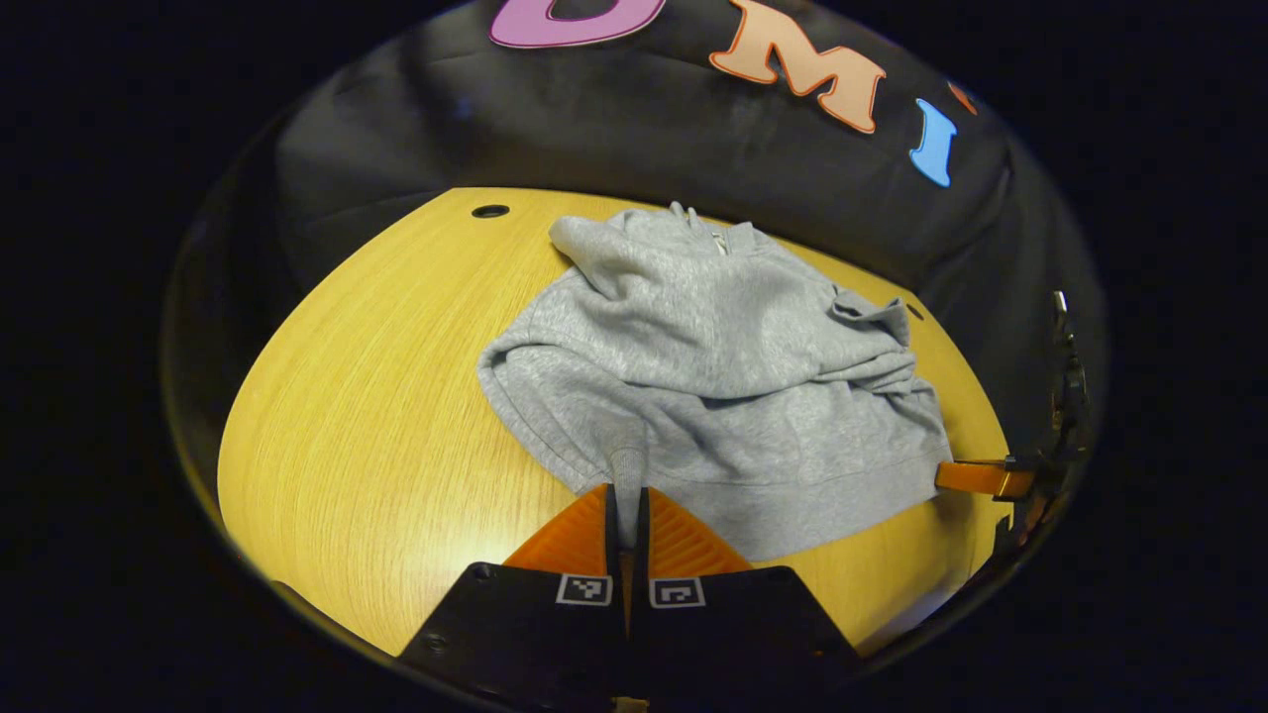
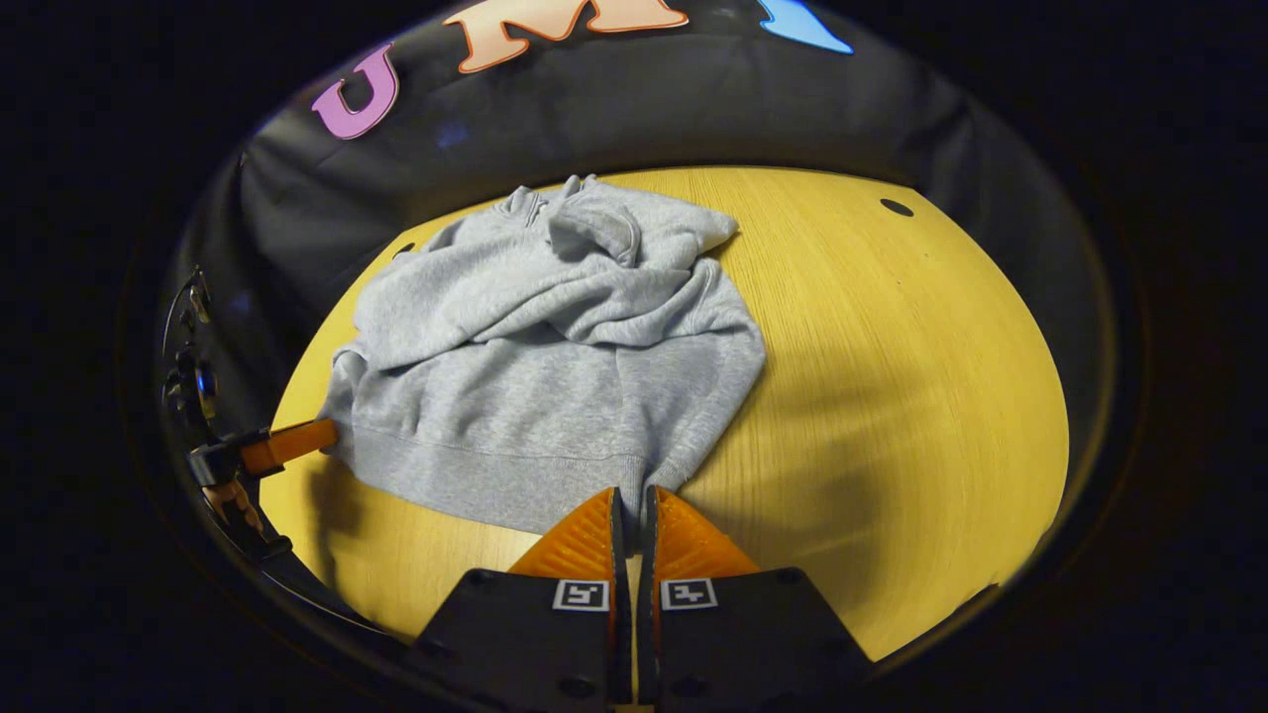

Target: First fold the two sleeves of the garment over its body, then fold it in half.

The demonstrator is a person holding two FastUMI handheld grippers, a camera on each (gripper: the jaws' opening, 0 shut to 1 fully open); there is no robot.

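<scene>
Grey fleece sweatshirt lies on the yellow wood-grain table, both sleeves already crossed over its body, so the sleeve step looks done and the half-fold is in hand. Left gripper is clenched on a pinch of the bottom hem; right gripper has its fingers pressed together at the hem's other corner (cloth between them not clearly visible). Next move calls for lifting both hem corners together and carrying them evenly toward the collar.
</scene>
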